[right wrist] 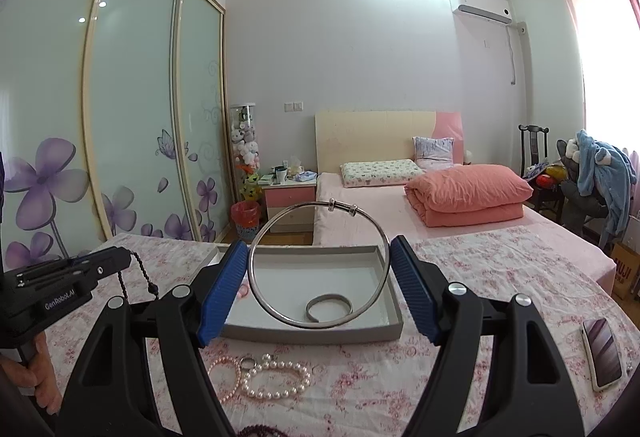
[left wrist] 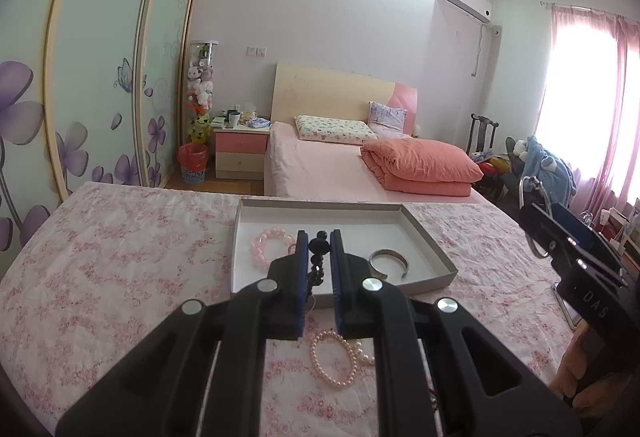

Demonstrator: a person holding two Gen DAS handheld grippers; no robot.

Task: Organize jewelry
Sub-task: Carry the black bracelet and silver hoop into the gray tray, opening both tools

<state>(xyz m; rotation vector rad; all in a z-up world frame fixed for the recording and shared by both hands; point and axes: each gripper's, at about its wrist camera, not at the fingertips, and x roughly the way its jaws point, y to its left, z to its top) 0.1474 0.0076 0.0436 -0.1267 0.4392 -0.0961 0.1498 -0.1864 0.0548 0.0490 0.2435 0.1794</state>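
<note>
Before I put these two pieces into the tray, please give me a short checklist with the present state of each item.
1. Left hand-held gripper shut on the black bead string: ok.
2. Right hand-held gripper holds the silver bangle: ok.
3. Free floor in the tray: ok.
4. Bead string's hanging end clear of the tray rim: cannot tell.
5. Pearl bracelets lie outside the tray: not ok.

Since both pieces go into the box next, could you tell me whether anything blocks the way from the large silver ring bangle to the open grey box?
Nothing visible does: the large silver ring bangle, held in the right tool, hangs just before the open grey box, whose near part is bare.
</note>
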